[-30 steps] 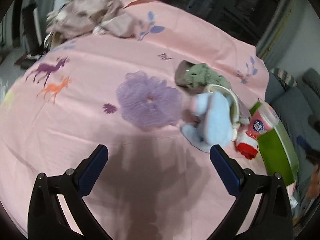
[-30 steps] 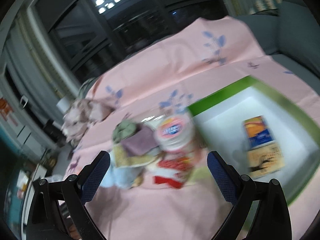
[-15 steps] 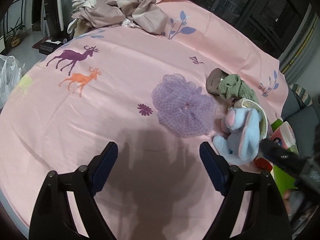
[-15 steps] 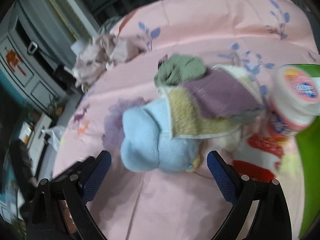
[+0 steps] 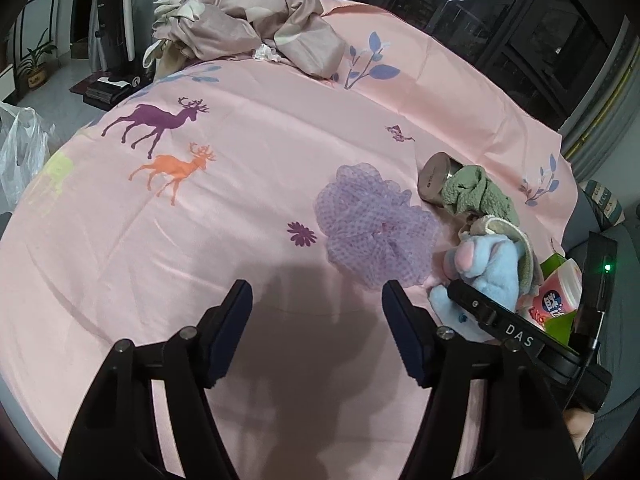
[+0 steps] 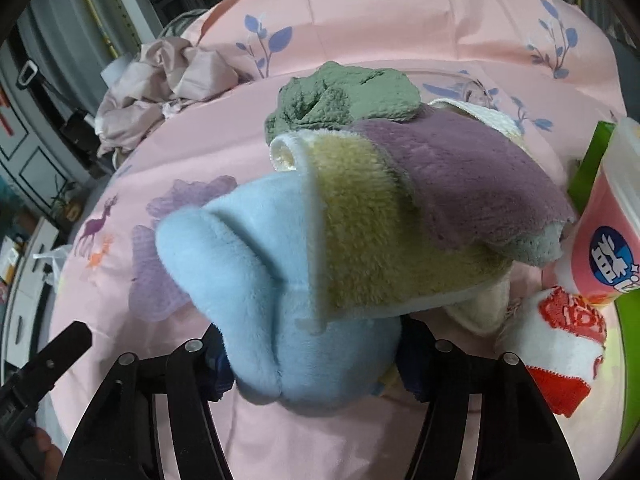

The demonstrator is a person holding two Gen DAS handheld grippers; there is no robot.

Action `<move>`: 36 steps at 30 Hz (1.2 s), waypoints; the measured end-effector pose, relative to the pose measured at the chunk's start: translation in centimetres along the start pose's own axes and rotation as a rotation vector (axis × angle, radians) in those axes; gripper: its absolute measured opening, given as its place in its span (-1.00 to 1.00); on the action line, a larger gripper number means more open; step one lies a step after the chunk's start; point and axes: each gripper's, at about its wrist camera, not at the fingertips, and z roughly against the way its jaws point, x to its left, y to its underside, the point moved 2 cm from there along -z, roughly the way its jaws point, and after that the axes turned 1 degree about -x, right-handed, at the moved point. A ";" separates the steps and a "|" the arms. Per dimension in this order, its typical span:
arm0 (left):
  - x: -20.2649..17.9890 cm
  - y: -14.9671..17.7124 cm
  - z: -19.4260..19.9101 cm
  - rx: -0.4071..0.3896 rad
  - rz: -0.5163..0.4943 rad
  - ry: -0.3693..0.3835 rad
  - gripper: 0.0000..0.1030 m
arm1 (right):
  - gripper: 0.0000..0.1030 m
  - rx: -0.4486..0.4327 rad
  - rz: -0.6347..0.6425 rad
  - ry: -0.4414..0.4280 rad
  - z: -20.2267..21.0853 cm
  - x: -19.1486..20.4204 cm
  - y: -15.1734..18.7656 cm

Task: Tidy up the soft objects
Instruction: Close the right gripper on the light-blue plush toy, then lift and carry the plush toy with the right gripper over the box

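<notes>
A blue plush toy [image 6: 280, 288] lies on the pink sheet [image 6: 400, 20] with a yellow and purple towel [image 6: 400, 240] draped over it. My right gripper [image 6: 312, 364] is closing on the toy, and both pads press into its body. Behind it lies a green cloth [image 6: 344, 96]. In the left wrist view the same toy [image 5: 484, 268] sits right of a purple mesh pouf [image 5: 376, 232]. My left gripper [image 5: 316, 320] hovers over bare sheet just short of the pouf. Its jaws are closing with nothing between them.
A pink tub [image 6: 604, 248] and a red and white sock [image 6: 560, 340] lie by a green box [image 6: 632, 360] on the right. A tin [image 5: 434, 178] sits beside the green cloth [image 5: 476, 196]. Crumpled beige fabric [image 5: 256, 12] is piled at the far edge.
My right gripper came down and left over the blue plush toy and narrowed its jaws onto it, and it now shows in the left wrist view. My left gripper's jaws narrowed.
</notes>
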 end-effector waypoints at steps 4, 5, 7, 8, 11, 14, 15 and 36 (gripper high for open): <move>-0.2 0.1 0.0 0.001 -0.012 0.002 0.28 | 0.22 0.008 0.033 0.003 1.2 0.4 0.3; -0.3 0.1 0.0 0.002 -0.013 0.002 0.28 | 0.22 0.010 0.054 0.008 1.9 0.6 0.4; -0.3 0.1 0.0 0.004 -0.014 -0.001 0.28 | 0.22 0.024 0.101 0.040 3.0 1.3 0.7; -0.2 0.0 -0.1 0.005 -0.015 -0.002 0.28 | 0.22 0.038 0.123 0.061 3.6 1.7 0.9; -0.2 0.1 0.0 0.008 -0.015 0.000 0.28 | 0.22 0.041 0.185 0.055 5.9 2.5 1.4; -0.3 0.1 0.0 0.010 -0.021 0.003 0.28 | 0.22 0.037 0.259 0.118 7.8 3.1 2.5; -0.5 0.2 0.0 0.011 -0.025 0.004 0.28 | 0.22 0.031 0.273 0.144 8.2 3.2 2.8; -3.2 1.9 0.7 0.084 -0.080 0.194 0.28 | 0.68 -0.110 0.185 -0.007 13.5 0.5 3.0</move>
